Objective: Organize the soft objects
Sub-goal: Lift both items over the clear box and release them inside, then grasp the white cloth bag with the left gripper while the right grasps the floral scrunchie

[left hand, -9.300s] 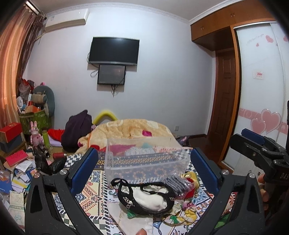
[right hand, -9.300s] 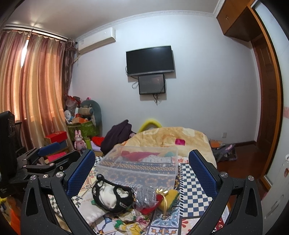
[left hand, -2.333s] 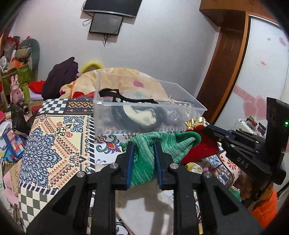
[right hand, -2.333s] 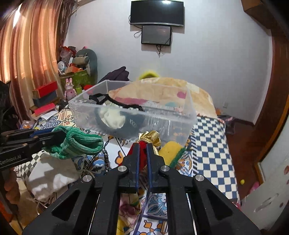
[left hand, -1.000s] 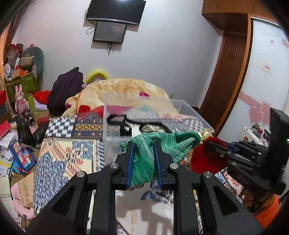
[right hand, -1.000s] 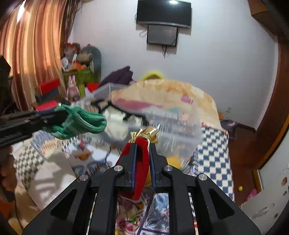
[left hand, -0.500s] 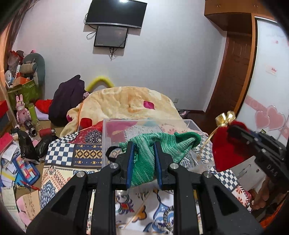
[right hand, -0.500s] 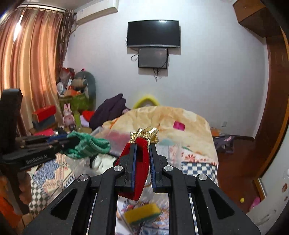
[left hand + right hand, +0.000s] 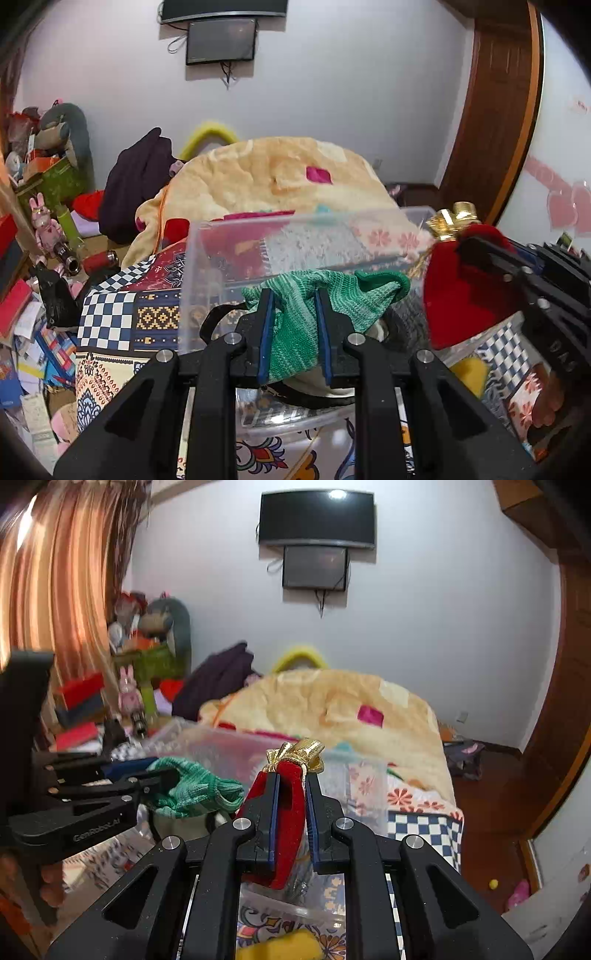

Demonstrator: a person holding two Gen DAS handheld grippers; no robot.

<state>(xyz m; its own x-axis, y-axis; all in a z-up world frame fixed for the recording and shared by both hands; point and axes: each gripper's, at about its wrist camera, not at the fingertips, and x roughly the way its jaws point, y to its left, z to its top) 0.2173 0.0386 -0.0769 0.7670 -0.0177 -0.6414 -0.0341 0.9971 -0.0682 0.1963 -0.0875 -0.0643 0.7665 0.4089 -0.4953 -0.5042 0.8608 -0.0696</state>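
My left gripper (image 9: 293, 295) is shut on a green knitted cloth (image 9: 332, 295) and holds it over the open top of a clear plastic bin (image 9: 207, 266). My right gripper (image 9: 290, 779) is shut on a red velvet pouch (image 9: 288, 812) with a gold bow (image 9: 301, 751), also over the bin (image 9: 221, 746). The pouch shows at the right in the left wrist view (image 9: 461, 291), and the green cloth at the left in the right wrist view (image 9: 192, 786). A black and white soft item (image 9: 317, 387) lies inside the bin.
The bin stands on a patterned bedspread (image 9: 110, 332). A yellow sponge (image 9: 280, 945) lies on the spread near the bin. A cream blanket (image 9: 266, 181) is heaped behind. Boxes, toys and a dark bag (image 9: 136, 181) crowd the floor at left. A wooden door (image 9: 487, 110) stands at right.
Both grippers have come down and forward over the bin with their loads still held. The bin now fills the lower view under both.
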